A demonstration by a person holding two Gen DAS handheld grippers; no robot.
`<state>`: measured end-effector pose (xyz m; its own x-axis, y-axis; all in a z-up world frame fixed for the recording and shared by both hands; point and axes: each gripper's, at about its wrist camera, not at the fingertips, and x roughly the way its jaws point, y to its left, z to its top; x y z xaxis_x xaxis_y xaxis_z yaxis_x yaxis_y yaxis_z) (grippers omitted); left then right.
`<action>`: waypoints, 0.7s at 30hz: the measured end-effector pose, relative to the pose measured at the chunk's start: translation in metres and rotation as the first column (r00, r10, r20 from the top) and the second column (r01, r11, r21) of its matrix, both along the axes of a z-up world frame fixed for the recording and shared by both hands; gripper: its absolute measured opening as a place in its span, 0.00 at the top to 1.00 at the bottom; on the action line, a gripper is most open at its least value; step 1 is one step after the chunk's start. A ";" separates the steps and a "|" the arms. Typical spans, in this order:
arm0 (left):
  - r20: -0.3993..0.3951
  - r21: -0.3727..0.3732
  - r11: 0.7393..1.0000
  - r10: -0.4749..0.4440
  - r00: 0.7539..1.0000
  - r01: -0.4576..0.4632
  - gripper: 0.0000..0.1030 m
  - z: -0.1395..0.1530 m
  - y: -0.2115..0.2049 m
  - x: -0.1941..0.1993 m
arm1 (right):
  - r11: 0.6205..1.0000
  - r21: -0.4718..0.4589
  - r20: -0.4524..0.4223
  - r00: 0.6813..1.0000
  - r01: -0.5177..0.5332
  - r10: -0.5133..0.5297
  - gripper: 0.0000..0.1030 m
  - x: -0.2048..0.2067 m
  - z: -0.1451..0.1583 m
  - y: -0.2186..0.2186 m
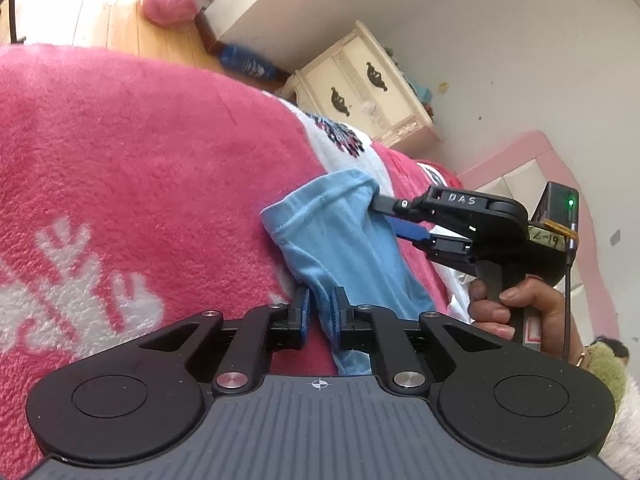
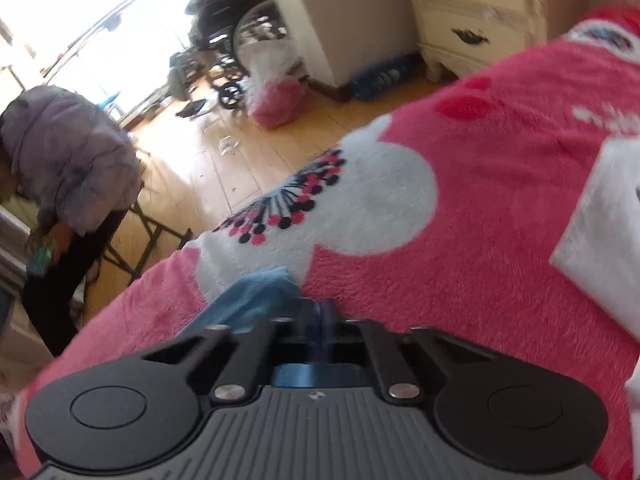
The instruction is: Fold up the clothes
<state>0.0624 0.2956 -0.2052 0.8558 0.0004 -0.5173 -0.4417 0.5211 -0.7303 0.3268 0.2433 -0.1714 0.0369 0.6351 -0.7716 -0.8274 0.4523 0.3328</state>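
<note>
Pink fleece blanket (image 1: 140, 152) covers the bed; your left gripper (image 1: 320, 312) and right gripper (image 1: 390, 220) each pinch the light-blue garment (image 1: 340, 232) between nearly closed fingers.

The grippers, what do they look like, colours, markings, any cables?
Both are black plastic. The left gripper has blue pads, two round discs, silver pivot screws and a ribbed grey top with a crosshair mark. The right gripper bears raised letters "DAS", a green light, a handwritten label "6-19", a thin black cable and a pistol handle. The hand on it wears a gold bracelet.
</note>
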 end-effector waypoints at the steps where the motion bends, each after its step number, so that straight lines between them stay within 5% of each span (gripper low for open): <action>1: -0.002 0.017 1.000 0.005 1.000 -0.005 0.96 0.000 -0.002 0.000 | 1.000 0.003 0.029 1.000 -0.009 0.008 0.98 -0.003 0.001 0.002; 7: -0.021 0.055 0.998 0.023 1.000 -0.022 0.99 0.001 -0.007 -0.005 | 0.997 0.044 0.166 0.984 0.061 -0.068 0.98 0.003 0.002 0.003; 9: -0.020 0.065 0.998 0.019 1.000 -0.017 0.99 0.002 -0.007 -0.005 | 0.991 0.095 0.067 0.993 0.095 -0.101 0.94 0.017 0.002 -0.003; 11: -0.017 0.073 0.997 0.008 1.000 -0.007 0.98 0.003 -0.007 -0.005 | 0.986 0.131 -0.077 0.993 0.103 -0.094 0.80 0.030 0.000 -0.007; 13: -0.002 0.056 0.998 0.010 1.000 -0.010 0.95 0.005 -0.004 -0.008 | 0.992 0.107 -0.085 0.995 0.064 -0.055 0.51 0.027 -0.002 0.002; 14: 0.007 0.048 0.999 0.018 1.000 -0.018 0.85 0.007 -0.002 -0.007 | 0.994 0.096 -0.089 0.995 0.044 -0.035 0.51 0.025 -0.003 0.006; 16: 0.019 0.037 0.999 0.039 0.999 -0.040 0.74 0.009 0.003 -0.005 | 0.997 0.073 -0.098 0.995 0.004 0.004 0.52 0.022 -0.004 0.015; 18: 0.004 0.020 0.998 0.061 0.998 -0.061 0.74 0.007 0.009 0.001 | 0.998 0.047 -0.043 0.998 -0.047 0.049 0.70 0.008 -0.004 0.024; 19: -0.003 0.001 0.997 0.078 0.997 -0.078 0.74 0.005 0.012 0.005 | 0.997 0.033 -0.016 0.997 -0.071 0.072 0.91 0.002 -0.003 0.028; 21: -0.004 -0.013 0.994 0.107 0.994 -0.107 0.78 0.005 0.014 0.013 | 0.991 0.057 0.035 0.992 -0.120 0.118 0.96 -0.011 0.004 0.028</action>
